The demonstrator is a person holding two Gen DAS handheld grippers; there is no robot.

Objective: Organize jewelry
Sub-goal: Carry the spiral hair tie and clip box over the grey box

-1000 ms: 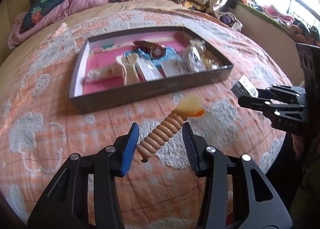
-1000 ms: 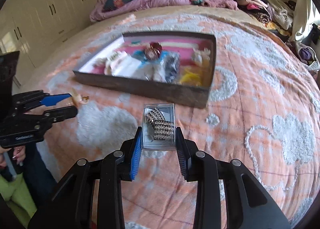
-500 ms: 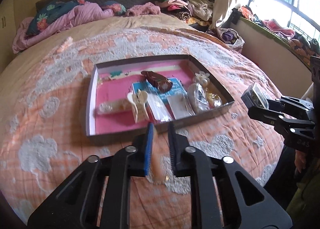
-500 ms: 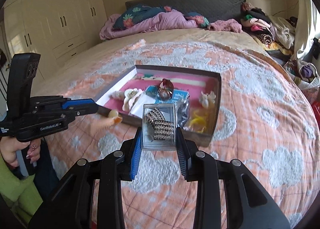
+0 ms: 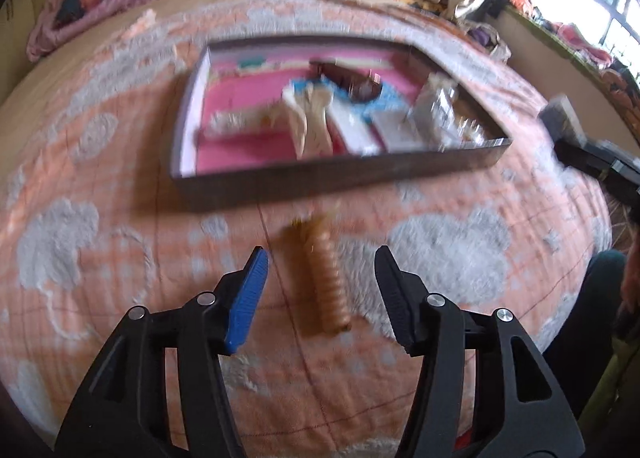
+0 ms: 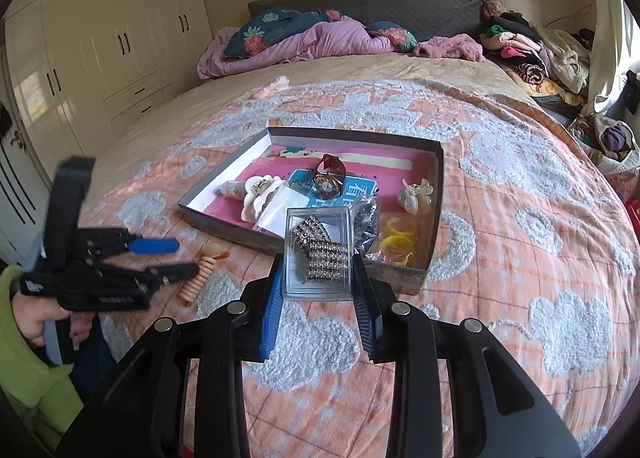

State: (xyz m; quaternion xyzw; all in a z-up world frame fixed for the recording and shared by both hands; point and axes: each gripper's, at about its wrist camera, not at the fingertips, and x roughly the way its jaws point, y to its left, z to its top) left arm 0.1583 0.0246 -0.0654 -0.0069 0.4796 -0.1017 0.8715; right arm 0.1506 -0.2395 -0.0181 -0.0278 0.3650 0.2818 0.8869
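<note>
Bedding of orange and grey pattern (image 6: 500, 242) forms the working surface; a wardrobe and heaped clothes are noted beyond. Nearest in the left wrist view, the left gripper (image 5: 320, 290) is found with its jaws opening, well clear of the ribbed hair clip (image 5: 326, 282), which lies on the bedding between them, untouched by either pad. The clip is judged to have been dropped short of the tray (image 5: 340, 178), so its placing remains undone. In the right wrist view, the right gripper (image 6: 318, 298) is seen clamped on a clear box of rhinestone pieces (image 6: 318, 254), held above the bedding just before the tray's near wall. Farther off, the tray is seen to hold a watch (image 6: 329, 180), a cream claw clip (image 6: 260, 194), packets and yellow bands (image 6: 398, 238).

Against the frame half a second earlier, the left jaws, then nearly closed with the clip between them, are now apart; the clip, then carried, now rests on the bedding; the right grip is unchanged.
</note>
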